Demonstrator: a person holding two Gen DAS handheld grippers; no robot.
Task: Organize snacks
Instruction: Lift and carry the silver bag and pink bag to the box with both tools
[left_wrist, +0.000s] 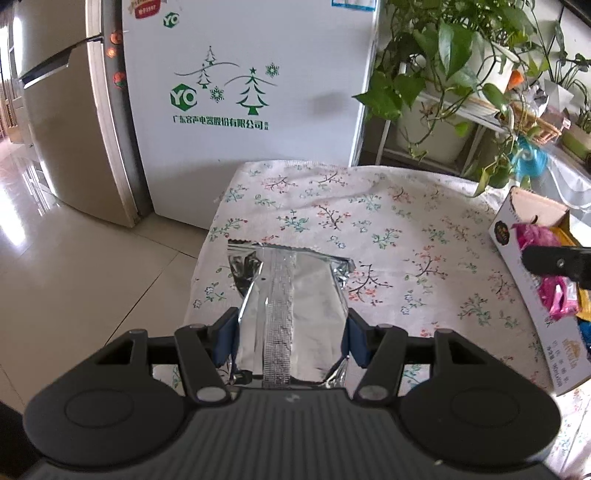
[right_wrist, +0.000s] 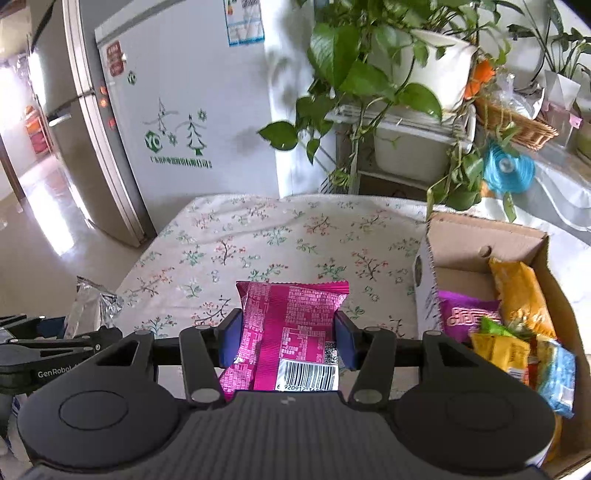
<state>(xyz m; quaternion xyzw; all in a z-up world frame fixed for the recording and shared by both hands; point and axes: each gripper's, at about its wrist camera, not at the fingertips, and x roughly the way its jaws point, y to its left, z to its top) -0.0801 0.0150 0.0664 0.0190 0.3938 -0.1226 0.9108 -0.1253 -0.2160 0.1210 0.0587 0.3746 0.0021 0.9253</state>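
My left gripper is shut on a silver foil snack bag, seam side up, held over the left part of the floral table. My right gripper is shut on a pink snack packet, barcode side up, held just left of the cardboard box. The box holds several snack packets: purple, orange, yellow and blue. In the left wrist view the box stands at the right, with the right gripper's finger over it. The silver bag also shows at the left in the right wrist view.
A white freezer and a steel fridge stand beyond the table's far edge. Potted plants on a white rack and a wicker basket are at the back right. Tiled floor lies to the left.
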